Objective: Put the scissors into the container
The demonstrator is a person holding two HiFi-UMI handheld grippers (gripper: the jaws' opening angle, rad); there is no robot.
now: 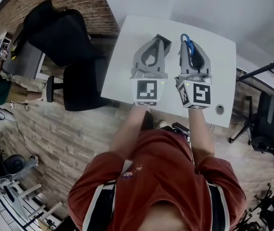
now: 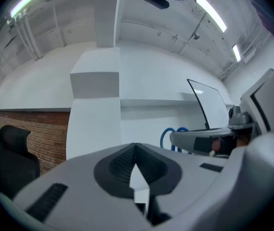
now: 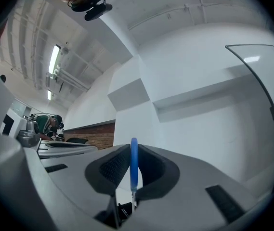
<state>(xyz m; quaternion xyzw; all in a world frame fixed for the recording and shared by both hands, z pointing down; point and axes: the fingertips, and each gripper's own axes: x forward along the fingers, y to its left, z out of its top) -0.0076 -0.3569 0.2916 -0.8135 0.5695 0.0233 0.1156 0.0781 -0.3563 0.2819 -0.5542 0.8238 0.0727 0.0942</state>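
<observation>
At left, the left gripper [image 2: 136,150] was pressed together on nothing, held over the white surface [image 1: 120,61]. Just beside it, the right gripper [image 3: 133,153] pinched the blue-handled scissors [image 3: 134,170] by a thin handle loop, clear of the surface. No container showed in any view. With so narrow a hold, the scissors might have swivelled or slipped free during the carry.

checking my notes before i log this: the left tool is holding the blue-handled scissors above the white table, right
Not quite: it is the right tool that is holding the blue-handled scissors above the white table. The right gripper view shows the blue handle clamped between its jaws. The left tool holds nothing.
</observation>
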